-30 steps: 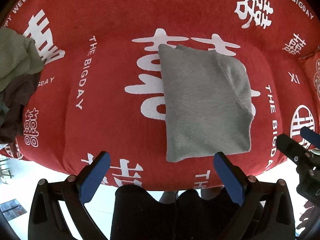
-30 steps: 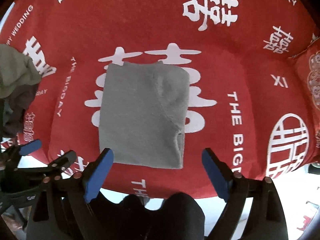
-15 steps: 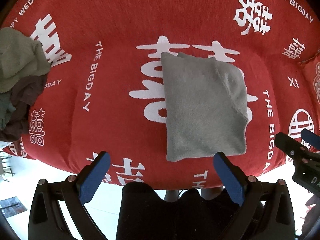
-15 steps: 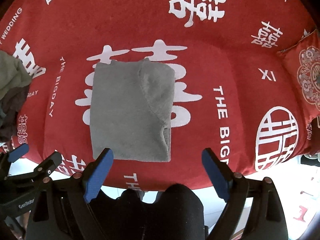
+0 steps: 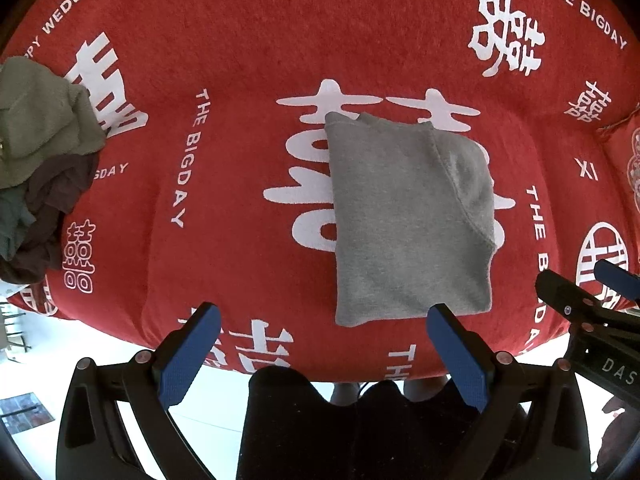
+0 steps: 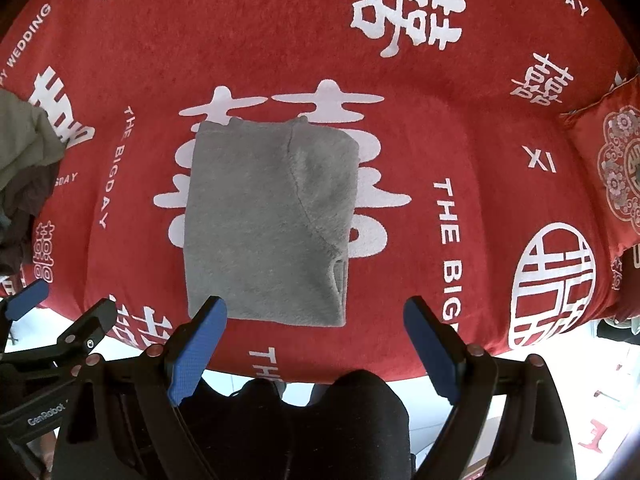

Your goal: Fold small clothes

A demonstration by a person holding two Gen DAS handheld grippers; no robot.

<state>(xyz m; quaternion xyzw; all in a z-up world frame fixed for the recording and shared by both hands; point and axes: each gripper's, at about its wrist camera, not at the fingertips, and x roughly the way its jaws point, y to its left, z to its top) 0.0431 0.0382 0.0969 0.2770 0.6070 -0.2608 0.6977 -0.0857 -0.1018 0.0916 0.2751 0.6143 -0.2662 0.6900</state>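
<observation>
Both claws (image 5: 323, 350) (image 6: 316, 346) farther back, agape

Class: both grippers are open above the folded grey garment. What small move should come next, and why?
Probably lower the right gripper toward the near edge of the grey garment to grasp it. It lies folded flat on the red blanket, both jaws stand open and hold nothing, and the unfolded pile waits at left.

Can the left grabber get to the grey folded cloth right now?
Probably yes. The left gripper is open and empty, the grey folded cloth lies flat just ahead of it, and nothing sits between them.
</observation>
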